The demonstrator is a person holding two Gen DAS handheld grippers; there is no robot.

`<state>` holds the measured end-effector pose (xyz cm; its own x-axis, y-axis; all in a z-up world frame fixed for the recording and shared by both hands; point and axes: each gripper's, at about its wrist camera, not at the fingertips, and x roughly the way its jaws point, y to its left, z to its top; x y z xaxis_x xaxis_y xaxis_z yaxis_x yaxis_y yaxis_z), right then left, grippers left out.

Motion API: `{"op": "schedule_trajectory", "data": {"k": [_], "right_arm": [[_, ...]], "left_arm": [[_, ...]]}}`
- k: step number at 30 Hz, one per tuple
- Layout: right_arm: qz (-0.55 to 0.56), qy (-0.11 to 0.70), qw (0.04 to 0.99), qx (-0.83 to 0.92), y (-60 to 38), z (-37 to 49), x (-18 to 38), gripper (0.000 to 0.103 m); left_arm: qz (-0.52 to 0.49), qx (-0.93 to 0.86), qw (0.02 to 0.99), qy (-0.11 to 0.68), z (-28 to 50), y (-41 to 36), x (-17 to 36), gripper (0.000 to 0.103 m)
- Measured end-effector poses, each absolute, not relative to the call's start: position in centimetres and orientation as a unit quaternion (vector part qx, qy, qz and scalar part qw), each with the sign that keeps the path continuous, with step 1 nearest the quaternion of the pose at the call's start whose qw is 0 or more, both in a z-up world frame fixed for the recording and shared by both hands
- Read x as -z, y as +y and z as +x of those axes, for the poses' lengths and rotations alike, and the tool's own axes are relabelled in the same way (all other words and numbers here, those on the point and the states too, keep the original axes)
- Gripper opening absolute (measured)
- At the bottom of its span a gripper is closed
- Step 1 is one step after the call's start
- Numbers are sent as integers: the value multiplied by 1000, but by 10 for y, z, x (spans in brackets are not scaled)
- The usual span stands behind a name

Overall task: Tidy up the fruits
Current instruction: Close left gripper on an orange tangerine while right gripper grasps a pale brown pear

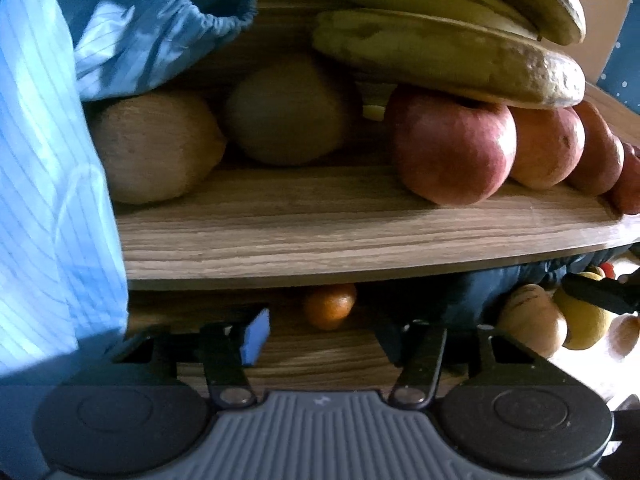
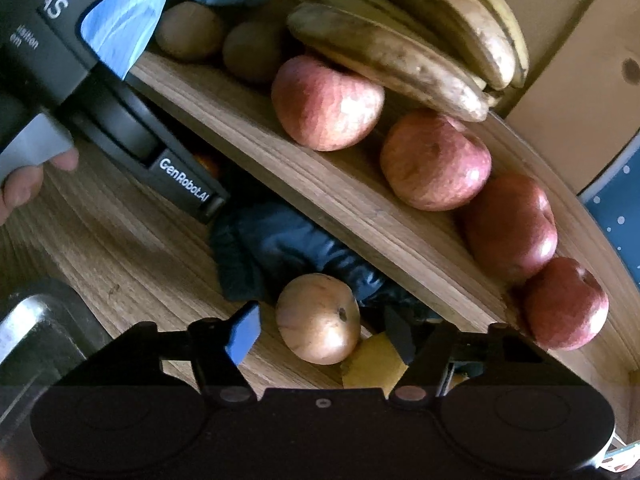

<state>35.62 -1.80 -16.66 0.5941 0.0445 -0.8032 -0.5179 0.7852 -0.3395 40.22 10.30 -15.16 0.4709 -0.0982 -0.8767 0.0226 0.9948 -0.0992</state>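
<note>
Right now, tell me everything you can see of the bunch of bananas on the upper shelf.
The bunch of bananas is overripe: dull yellow skin with brown blotches and dark speckling, three or four fruits curving together. It lies on its side at the back of the wooden shelf. Its lowest banana rests on the first red apple in the row and seems to touch the next. The stem end is not clearly visible.

We read "GenRobot.AI" in white on the black body of the left tool, seen from the right wrist view. Higher on the same housing sit a big white "S" with a stroke before it, cut off, and small partial words ending "isition" and "em". The left wrist view gives no readable text.
</note>
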Motion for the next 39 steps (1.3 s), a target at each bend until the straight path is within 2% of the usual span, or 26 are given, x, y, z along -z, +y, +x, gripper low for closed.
{"op": "schedule_trajectory", "data": {"k": [4, 8, 10, 11, 14, 39], "right_arm": [[-283, 422, 846, -165, -16, 359, 169, 64], [-287, 424, 843, -165, -12, 364, 177, 58], [-287, 425, 843, -164, -11, 364, 177, 57], [-284, 427, 842, -165, -11, 364, 178, 50], [-279, 429, 843, -165, -11, 364, 180, 50], [-222, 432, 855, -182, -31, 331, 163, 49]], "left_arm": [[-41, 34, 857, 513, 405, 100, 156, 52], [-44, 37, 857, 512, 410, 95, 152, 37], [-43, 37, 857, 512, 412, 93, 151, 36], [-43, 37, 857, 512, 413, 92, 147, 35], [-44, 35, 858, 511, 413, 91, 146, 31], [-49, 65, 858, 508, 362, 89, 128, 29]]}}
